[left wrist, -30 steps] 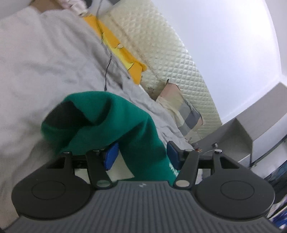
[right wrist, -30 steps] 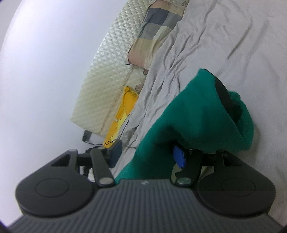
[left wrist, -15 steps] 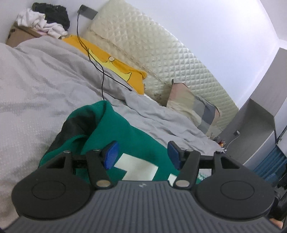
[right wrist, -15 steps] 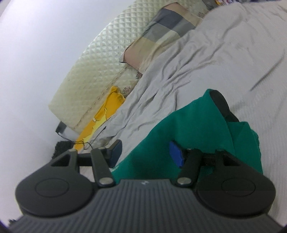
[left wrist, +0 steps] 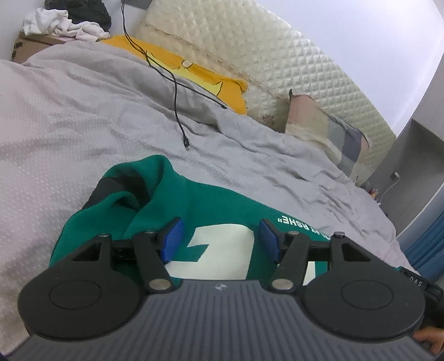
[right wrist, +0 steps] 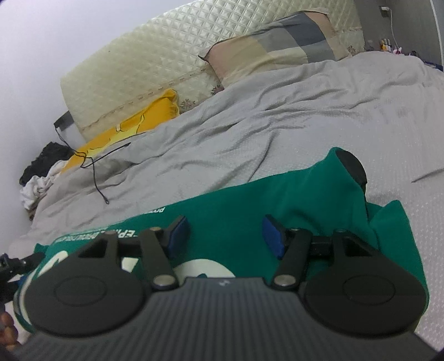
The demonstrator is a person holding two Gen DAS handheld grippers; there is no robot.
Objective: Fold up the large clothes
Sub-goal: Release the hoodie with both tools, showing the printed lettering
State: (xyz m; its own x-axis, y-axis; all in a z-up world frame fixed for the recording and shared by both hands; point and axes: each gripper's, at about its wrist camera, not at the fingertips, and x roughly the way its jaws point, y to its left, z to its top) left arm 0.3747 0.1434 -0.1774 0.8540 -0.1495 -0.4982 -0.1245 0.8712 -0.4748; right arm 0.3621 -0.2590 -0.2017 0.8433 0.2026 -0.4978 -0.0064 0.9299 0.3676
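Green sweatshirt (left wrist: 211,211) is spread out on the grey bedspread (left wrist: 69,116), lying right under and just ahead of both tools. It's got a big white print and some white lettering on it, and dark cuffs on the sleeves that are bunched up at either end.

Left gripper (left wrist: 219,240): blue pads standing apart, nothing pinched between them, just the white print showing through the gap below. One sleeve with its dark cuff (left wrist: 116,191) is folded up ahead and to the left of it.

Right gripper (right wrist: 226,236): same deal, pads spread wide with plain green fabric visible in the gap, no cloth clamped. The other dark cuff (right wrist: 351,166) sits ahead and off to its right.

Further ahead of both there's a quilted cream headboard (left wrist: 277,55), a patchwork pillow (right wrist: 277,47), a yellow pillow (left wrist: 194,75), and a black charging cable (left wrist: 177,111) trailing across the bedspread. A pile of clothes (left wrist: 69,19) sits far off to the left.
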